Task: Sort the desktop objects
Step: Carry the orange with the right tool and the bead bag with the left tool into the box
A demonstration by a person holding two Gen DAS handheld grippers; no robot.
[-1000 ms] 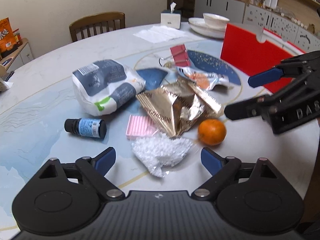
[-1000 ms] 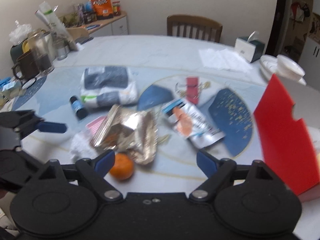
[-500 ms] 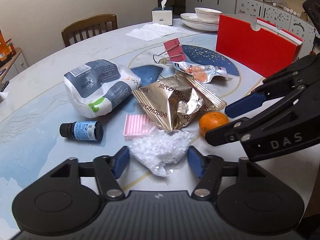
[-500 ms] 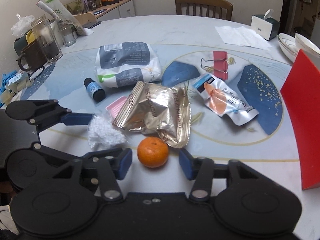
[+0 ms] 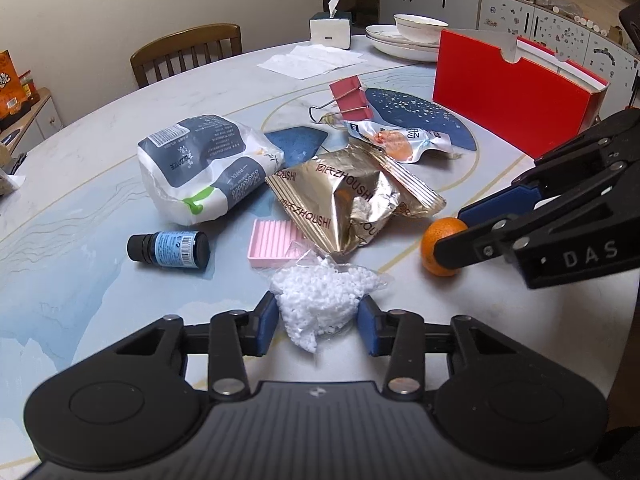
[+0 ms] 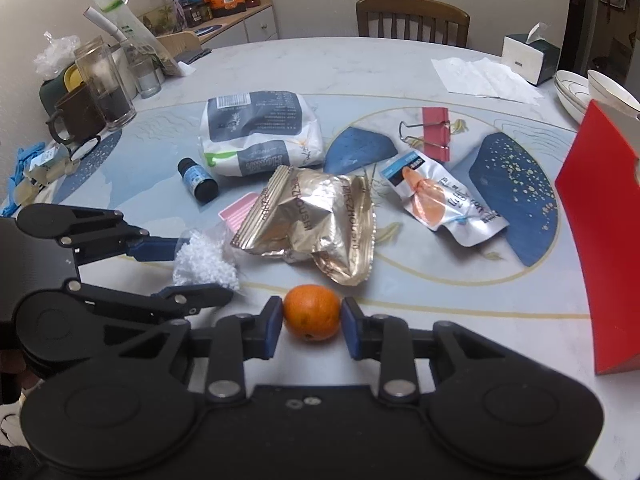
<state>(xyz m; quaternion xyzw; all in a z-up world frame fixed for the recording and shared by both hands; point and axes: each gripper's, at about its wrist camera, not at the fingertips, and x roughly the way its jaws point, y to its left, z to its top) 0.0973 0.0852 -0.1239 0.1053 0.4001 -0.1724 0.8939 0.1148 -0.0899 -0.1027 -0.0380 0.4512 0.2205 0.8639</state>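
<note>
I have the left gripper (image 5: 318,322) clenched on the clear plastic bag of white beads (image 5: 324,300), low centre of its view, just below the pink ridged soap tray (image 5: 270,242). The right gripper (image 6: 312,326) is closing on the small orange mandarin (image 6: 312,312), its blue pads (image 6: 275,320) already against both sides of the fruit at lower centre of its view; it rests on the marble table (image 6: 360,64).

To do this well, I'd stop squeezing the mandarin once it is firm, since it will likely bruise. The bead bag is slack, so I'd lift it straight up and slowly and watch that the film does not slip. I'd raise both clear of the crumpled gold foil snack bag (image 5: 348,200) before travelling.
</note>
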